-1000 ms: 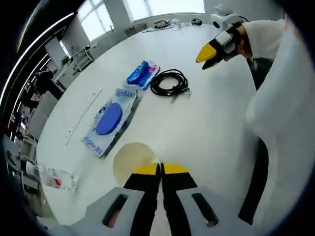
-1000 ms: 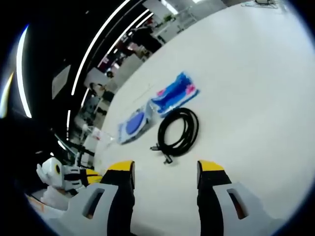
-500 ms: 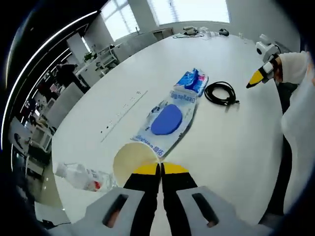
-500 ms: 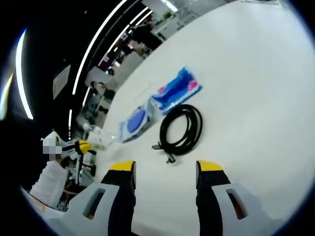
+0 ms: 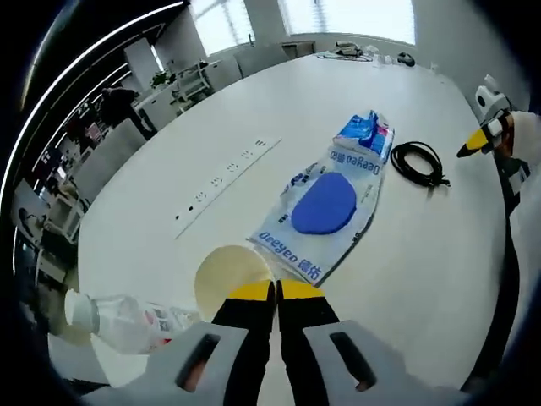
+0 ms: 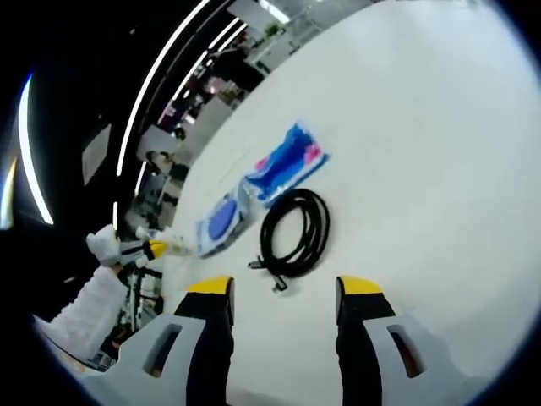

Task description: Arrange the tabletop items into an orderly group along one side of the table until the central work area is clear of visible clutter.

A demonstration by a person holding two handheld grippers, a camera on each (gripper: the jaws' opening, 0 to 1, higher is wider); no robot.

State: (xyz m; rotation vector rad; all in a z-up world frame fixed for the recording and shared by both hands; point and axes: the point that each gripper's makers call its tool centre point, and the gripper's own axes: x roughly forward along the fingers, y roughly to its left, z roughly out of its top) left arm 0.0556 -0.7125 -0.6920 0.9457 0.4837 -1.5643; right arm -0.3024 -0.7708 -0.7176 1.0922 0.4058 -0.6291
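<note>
We see left tongs (image 5: 276,292) pinched on a pale disc (image 5: 230,276), plastic bottle (image 5: 127,321) at counter (image 5: 211,110) edge, blue-pad packet (image 5: 325,211), black cable (image 6: 292,233), right tongs (image 6: 283,296) spread, holding nothing.

Place: an open-plan office or lab with a meeting area.
Counter: a long white oval counter (image 5: 254,118) with a strip of built-in power sockets (image 5: 226,178) set flush in its top.
Windows: a bright row of windows (image 5: 296,15) along the far wall.
Background: more desks and chairs (image 5: 182,85) beyond the counter.
Ceiling: long strip lights (image 6: 161,72) curving overhead.
</note>
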